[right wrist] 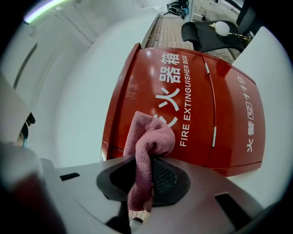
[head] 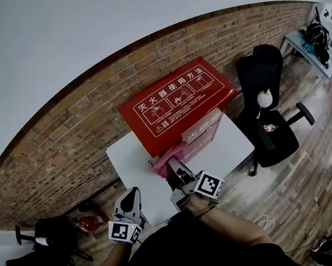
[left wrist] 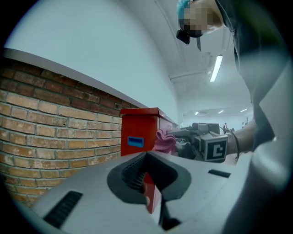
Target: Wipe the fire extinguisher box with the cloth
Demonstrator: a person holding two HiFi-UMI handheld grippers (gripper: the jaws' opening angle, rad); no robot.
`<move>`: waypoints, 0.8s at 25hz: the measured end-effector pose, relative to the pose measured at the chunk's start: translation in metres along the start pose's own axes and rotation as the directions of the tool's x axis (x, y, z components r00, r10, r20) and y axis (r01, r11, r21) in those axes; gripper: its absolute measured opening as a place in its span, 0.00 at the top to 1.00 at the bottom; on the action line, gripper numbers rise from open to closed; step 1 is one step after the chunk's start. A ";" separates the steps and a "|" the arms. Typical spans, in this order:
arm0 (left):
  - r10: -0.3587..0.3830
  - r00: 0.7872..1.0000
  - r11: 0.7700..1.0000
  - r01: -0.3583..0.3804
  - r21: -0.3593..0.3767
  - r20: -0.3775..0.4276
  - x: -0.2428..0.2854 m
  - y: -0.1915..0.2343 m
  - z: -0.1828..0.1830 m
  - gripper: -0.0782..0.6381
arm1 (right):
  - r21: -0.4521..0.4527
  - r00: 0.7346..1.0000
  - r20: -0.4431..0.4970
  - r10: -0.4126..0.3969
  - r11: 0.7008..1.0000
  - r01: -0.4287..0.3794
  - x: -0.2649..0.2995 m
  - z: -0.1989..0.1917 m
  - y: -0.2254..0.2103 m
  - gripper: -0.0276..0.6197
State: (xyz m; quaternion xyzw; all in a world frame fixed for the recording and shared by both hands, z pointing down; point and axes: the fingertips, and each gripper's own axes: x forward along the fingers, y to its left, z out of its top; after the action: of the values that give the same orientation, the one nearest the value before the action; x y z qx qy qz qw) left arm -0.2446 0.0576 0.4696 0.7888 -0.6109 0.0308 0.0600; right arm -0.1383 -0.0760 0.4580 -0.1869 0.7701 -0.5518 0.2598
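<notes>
- The red box (head: pixel 176 98) is parked on a white table (head: pixel 130 161), backed up against a brick wall (head: pixel 63 147).
- White diagrams are printed on its sloped top, and "FIRE EXTINGUISHER BOX" can be read on the front face in the right gripper view.
- A pink cloth (head: pixel 165 162) is pinched between the jaws of the right gripper (head: pixel 173 172). One bunched end sticks out past the tips, and a tail is hanging down between the pads.
- That bunched end is held right at the box's front face, low down by the corner nearest the person. Actual contact looks likely but can't be totally confirmed.
- The left gripper (head: pixel 129 194) is held back at the table's near edge, well apart from the box and pointed at its side.
- Its jaws are only a sliver apart with nothing held in them. A strip of red box is seen through the gap in the left gripper view.
- A black office chair (head: pixel 264 111) is seen to the right of the table on the wood floor.
</notes>
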 end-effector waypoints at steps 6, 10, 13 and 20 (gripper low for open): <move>-0.001 1.000 1.000 0.001 0.005 0.010 -0.002 0.001 0.001 0.82 | 0.005 0.999 0.015 0.028 1.000 -0.028 0.005 0.005 0.023 0.84; 0.001 1.000 1.000 -0.001 0.001 0.013 -0.003 0.002 0.002 0.82 | 0.011 0.998 0.026 0.049 0.999 -0.049 0.007 0.009 0.037 0.84; 0.001 1.000 1.000 -0.001 -0.002 0.020 -0.004 0.003 0.003 0.82 | 0.016 0.997 0.036 0.073 0.997 -0.073 0.009 0.012 0.046 0.84; -0.006 1.000 1.000 0.006 0.003 0.027 -0.005 0.001 0.004 0.82 | 0.032 0.996 0.034 0.078 0.996 -0.079 0.009 0.011 0.048 0.84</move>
State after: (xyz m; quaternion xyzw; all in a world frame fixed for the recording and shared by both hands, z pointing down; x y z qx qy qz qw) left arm -0.2471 0.0612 0.4656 0.7912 -0.6091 0.0211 0.0508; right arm -0.1384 -0.0742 0.4082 -0.1610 0.7632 -0.5508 0.2969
